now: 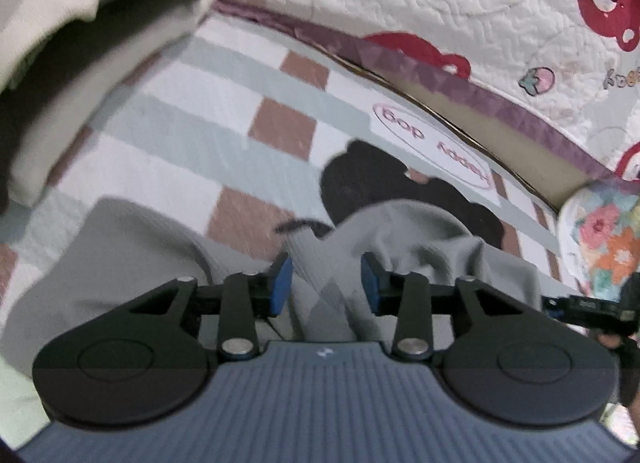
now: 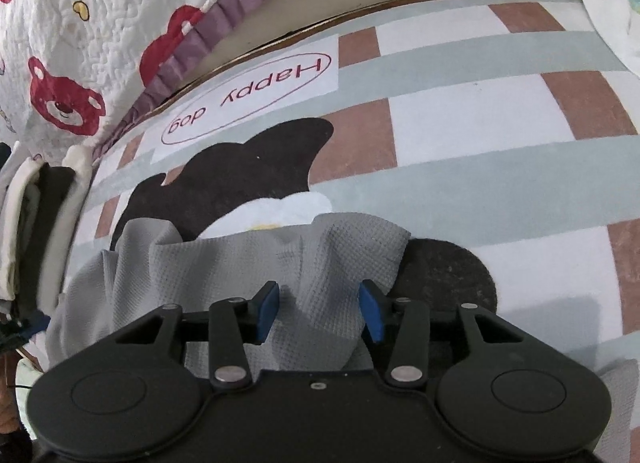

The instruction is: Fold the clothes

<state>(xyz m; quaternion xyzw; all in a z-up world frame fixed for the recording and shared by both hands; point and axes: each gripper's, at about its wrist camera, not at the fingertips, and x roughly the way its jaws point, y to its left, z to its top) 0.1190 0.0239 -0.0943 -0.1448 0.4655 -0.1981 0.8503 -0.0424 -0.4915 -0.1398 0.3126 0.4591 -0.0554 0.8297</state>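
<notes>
A grey waffle-knit garment (image 1: 420, 239) lies bunched on a checked rug; it also shows in the right wrist view (image 2: 248, 259). My left gripper (image 1: 326, 283) is open, its blue pads either side of a raised fold of the grey cloth. My right gripper (image 2: 318, 309) is open too, its blue pads straddling a ridge of the same cloth near its right corner. The cloth runs under both grippers, so its near part is hidden.
The rug (image 2: 460, 135) has a black dog figure and a "Happy dog" label (image 2: 248, 95). A stack of folded clothes (image 1: 80, 43) sits at the left. A quilted bear-print bedspread (image 1: 460, 3) hangs behind. A floral pillow (image 1: 604, 235) lies at the right.
</notes>
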